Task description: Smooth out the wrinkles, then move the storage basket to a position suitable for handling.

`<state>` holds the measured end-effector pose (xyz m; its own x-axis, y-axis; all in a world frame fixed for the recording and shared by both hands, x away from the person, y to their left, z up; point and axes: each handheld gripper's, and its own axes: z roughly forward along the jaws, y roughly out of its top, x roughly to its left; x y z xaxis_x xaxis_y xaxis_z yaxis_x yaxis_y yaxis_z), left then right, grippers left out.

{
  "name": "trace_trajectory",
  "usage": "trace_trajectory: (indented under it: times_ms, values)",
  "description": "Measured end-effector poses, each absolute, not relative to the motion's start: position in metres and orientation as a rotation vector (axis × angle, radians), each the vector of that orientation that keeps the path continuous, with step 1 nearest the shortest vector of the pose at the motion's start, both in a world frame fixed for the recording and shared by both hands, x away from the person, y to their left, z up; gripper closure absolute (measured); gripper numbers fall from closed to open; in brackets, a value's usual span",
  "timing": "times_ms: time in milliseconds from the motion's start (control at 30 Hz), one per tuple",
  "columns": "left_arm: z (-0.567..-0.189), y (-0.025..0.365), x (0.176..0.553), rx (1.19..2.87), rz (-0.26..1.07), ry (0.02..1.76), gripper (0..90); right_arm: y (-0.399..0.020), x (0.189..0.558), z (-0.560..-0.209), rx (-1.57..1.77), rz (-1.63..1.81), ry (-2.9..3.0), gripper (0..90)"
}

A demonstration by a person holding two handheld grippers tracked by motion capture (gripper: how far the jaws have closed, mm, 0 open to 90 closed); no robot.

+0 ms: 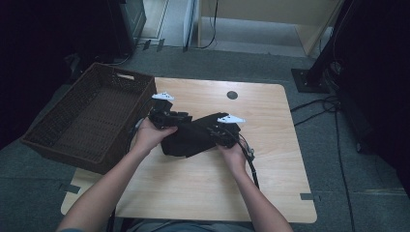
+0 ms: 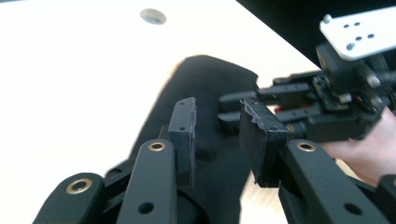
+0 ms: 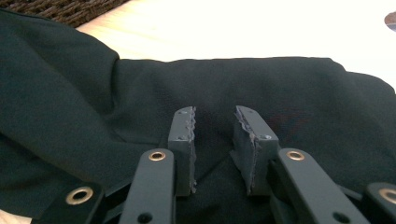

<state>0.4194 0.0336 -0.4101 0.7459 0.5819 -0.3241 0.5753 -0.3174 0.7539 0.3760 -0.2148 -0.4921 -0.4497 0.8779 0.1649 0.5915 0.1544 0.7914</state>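
High view: a black cloth (image 1: 191, 137) lies bunched near the middle of the wooden table (image 1: 270, 159), with a brown wicker basket (image 1: 92, 116) at its nine o'clock, overhanging the table's left edge. The cloth looks soft, light and limp, likely to sag and slide wherever it is not pinched; a folded edge or a corner seems the best place to take hold. The left gripper (image 1: 167, 116) sits at the cloth's ten o'clock end, the right gripper (image 1: 223, 129) at its two o'clock end, both forearms coming in from six o'clock and converging over the cloth.

Left gripper view: the jaws stand apart above the cloth (image 2: 205, 112), nothing pinched between them. The right gripper (image 2: 243, 105) points in from three o'clock, low against the fabric.

Right gripper view: the jaws are parted and released, held low over the cloth (image 3: 140, 107), fabric showing in the gap but not squeezed. Basket weave (image 3: 70, 9) shows at eleven o'clock.
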Motion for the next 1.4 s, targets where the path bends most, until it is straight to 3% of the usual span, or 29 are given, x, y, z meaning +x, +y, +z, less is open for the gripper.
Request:
trace_trajectory:
  times_ms: [267, 833, 1200, 1400]
  values:
    - [-0.435, 0.029, 0.424, 2.064, -0.016, 0.936, 67.6, -0.214, 0.372, -0.488, 1.404, 1.2, 2.128, 65.6]
    - [-0.479, 0.038, 0.367, 2.092, 0.035, 0.924, 68.0, -0.234, 0.372, -0.479, 1.421, 1.215, 2.07, 65.1]
    - [-0.489, 0.047, 0.374, 2.061, 0.159, 0.952, 71.9, -0.231, 0.355, -0.504, 1.399, 1.162, 2.121, 66.5]
    - [-0.485, 0.051, 0.377, 2.044, 0.077, 0.976, 67.8, -0.229, 0.34, -0.508, 1.378, 1.127, 2.134, 69.0]
